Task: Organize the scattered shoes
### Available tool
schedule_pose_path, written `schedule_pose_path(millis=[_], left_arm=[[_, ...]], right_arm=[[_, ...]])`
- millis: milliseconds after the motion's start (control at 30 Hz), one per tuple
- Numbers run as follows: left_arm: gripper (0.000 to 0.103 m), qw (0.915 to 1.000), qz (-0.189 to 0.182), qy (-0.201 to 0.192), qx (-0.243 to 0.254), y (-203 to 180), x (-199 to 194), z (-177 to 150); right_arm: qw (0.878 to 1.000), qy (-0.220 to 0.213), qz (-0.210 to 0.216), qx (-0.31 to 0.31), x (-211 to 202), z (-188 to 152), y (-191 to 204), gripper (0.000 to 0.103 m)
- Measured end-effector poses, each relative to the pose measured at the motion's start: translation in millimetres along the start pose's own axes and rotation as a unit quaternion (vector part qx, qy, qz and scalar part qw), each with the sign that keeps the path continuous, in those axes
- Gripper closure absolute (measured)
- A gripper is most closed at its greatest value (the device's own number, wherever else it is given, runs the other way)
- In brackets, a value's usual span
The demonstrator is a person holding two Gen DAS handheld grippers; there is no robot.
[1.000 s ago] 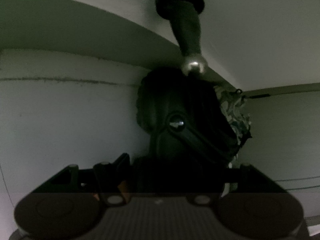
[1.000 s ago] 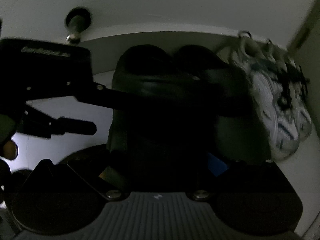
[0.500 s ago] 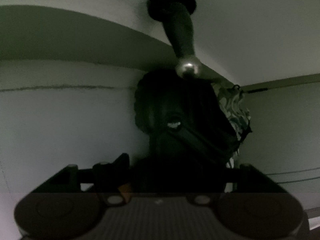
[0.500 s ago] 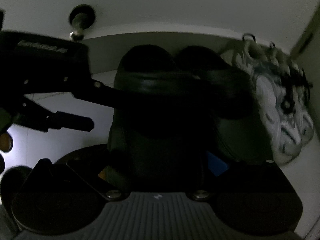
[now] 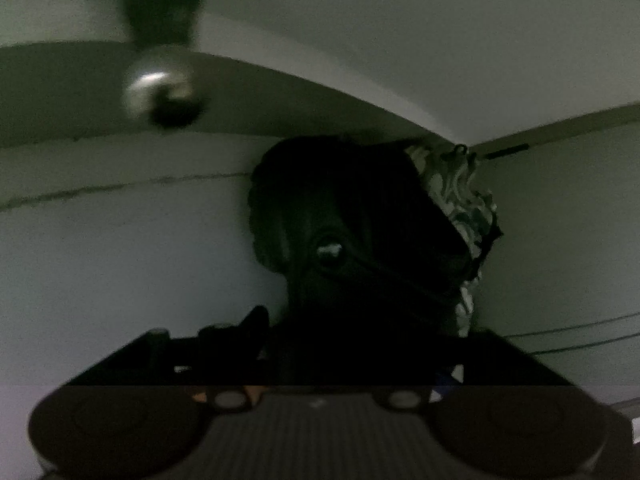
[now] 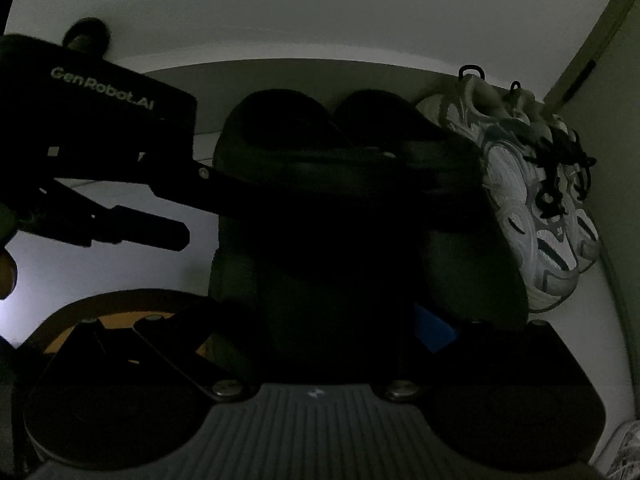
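Shoes sit lined up against the wall ahead of our tools: two black slip-ons (image 6: 320, 168) side by side, toes to the wall, and a pair of grey-white sneakers (image 6: 532, 200) just beside them, to the right of our right tool (image 6: 320, 320). So most of the tidying looks done, as far as we can see; whether other shoes lie scattered outside these views we cannot tell. Our left tool (image 6: 132, 200) reaches in from the left, one finger laid across the near black slip-on, its heel strap dead ahead in the left view; the jaws have come nearly together, and we cannot make out that they grip it. Our right tool hangs close behind the same dark shoe; its opening is lost in shadow. What seems left is a final nudge.
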State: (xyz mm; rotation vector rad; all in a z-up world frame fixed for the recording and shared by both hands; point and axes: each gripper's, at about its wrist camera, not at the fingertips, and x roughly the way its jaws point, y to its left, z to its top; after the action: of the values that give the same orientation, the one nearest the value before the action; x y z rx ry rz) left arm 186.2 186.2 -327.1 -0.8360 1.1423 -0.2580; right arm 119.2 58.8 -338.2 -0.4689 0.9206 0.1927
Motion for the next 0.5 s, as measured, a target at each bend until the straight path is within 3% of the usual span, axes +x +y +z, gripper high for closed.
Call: schedule_pose_path(millis=[167,500], left_arm=[[0.046,1.0,0.0,0.002,0.008,-1.0,12.2,3.6],[0.045,0.9977,-0.003,0.017,0.066,-16.9,33.0,12.6]], right_arm=[[1.0,-0.003,-0.007,-0.002,2.4,1.9,11.8,0.0],[1.0,0.006,-0.018,0.001,10.0,12.8,-5.1,0.0]])
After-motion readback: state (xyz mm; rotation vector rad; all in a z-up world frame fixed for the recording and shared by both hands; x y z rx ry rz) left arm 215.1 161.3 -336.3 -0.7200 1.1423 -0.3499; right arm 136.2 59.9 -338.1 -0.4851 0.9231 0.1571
